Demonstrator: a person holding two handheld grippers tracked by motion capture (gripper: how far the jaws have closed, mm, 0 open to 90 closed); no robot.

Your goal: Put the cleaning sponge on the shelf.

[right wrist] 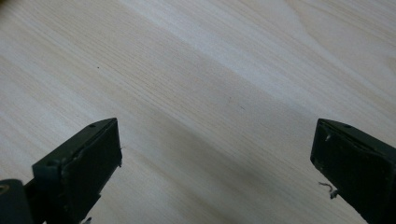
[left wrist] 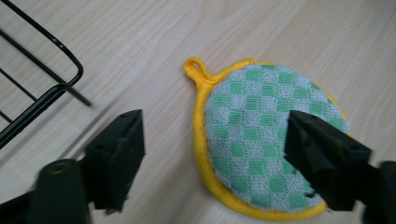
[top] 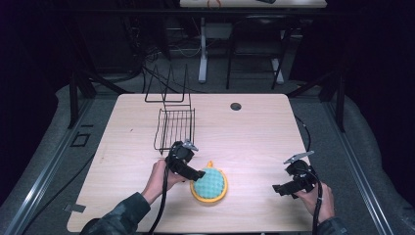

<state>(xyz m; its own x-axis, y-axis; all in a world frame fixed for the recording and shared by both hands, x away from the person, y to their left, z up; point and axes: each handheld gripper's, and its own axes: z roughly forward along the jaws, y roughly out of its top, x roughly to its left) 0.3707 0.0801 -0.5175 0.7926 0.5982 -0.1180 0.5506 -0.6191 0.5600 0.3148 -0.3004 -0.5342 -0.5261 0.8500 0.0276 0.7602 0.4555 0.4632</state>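
A wire rack (top: 173,128) stands at the table's (top: 254,132) left-centre. Just in front of it, the left gripper (left wrist: 212,140) is held wide open and empty over the pot holder (left wrist: 261,135), whose yellow left rim lies between the jaws. The pad is round, without a long axis; its loop (left wrist: 195,70) points away from the person. The right gripper (right wrist: 215,154), equally open and empty, is held well apart over bare wood.
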